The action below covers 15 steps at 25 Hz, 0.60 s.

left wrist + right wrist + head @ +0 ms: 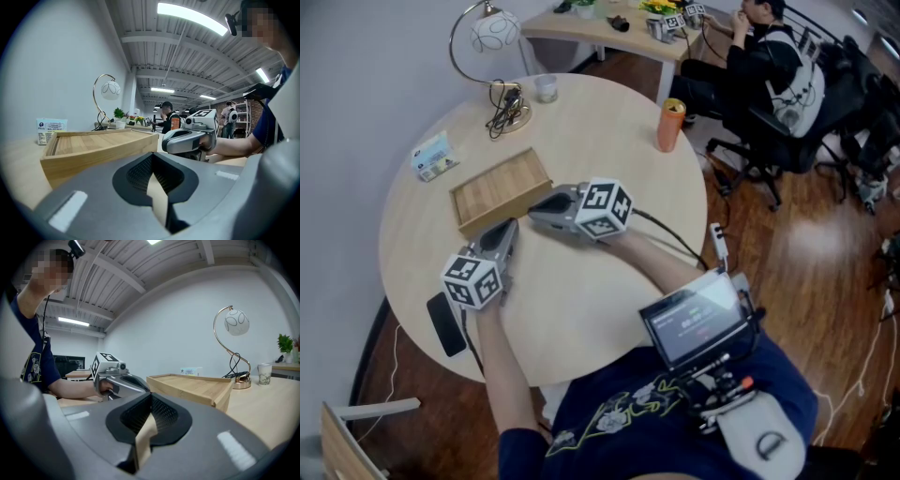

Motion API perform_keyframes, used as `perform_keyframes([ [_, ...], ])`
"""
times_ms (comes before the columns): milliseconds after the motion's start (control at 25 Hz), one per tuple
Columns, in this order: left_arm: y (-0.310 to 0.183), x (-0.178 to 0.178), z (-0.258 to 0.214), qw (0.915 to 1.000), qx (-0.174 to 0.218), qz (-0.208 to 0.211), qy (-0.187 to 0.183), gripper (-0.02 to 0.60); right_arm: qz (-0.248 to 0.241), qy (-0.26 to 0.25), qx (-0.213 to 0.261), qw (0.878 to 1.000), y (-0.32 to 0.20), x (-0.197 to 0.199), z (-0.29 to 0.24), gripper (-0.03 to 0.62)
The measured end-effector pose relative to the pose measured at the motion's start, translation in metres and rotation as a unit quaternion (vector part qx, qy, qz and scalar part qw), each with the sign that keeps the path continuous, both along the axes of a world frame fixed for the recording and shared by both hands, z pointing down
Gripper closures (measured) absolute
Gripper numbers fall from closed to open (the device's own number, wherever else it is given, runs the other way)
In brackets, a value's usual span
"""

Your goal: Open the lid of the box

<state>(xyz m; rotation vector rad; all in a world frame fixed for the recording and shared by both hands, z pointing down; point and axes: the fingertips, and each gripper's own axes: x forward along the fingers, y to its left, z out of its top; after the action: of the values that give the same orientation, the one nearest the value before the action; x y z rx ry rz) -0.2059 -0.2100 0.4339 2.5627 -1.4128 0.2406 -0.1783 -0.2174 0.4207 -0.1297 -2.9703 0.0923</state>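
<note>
Lower left of the head view: the left gripper (507, 229), jaws shut and empty, points up-frame at the flat pale wooden box (500, 190) on the round bench (609, 122). The right gripper (541, 203), also closed on nothing, lies just beside the box's near long edge, equally close. The box's long axis runs from lower left to upper right.

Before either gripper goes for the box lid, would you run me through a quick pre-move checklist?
1. Wooden box closed: ok.
2. Left gripper empty: ok.
3. Right gripper empty: ok.
4. Jaws open for a grasp: not ok, both shut.
5. Lamp and tissue pack stand apart from the box: ok.
6. Gripper tips off the box edge: cannot tell.
</note>
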Motion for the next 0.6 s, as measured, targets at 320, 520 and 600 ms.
perform_keyframes([
  [320, -0.0004, -0.0011, 0.0007, 1.0, -0.002, -0.006, 0.0, 0.581, 0.002, 0.002, -0.001, 1.0, 0.0002, 0.0007, -0.0002, 0.58],
  [520, -0.0006, -0.0014, 0.0004, 1.0, -0.002, -0.006, 0.0, 0.581, 0.003, 0.003, -0.002, 1.0, 0.0002, 0.0008, -0.0006, 0.58],
  [600, -0.0006, -0.0017, 0.0004, 1.0, -0.002, -0.006, -0.001, 0.581, 0.002, 0.002, 0.0, 1.0, -0.0003, 0.0004, -0.0005, 0.58],
])
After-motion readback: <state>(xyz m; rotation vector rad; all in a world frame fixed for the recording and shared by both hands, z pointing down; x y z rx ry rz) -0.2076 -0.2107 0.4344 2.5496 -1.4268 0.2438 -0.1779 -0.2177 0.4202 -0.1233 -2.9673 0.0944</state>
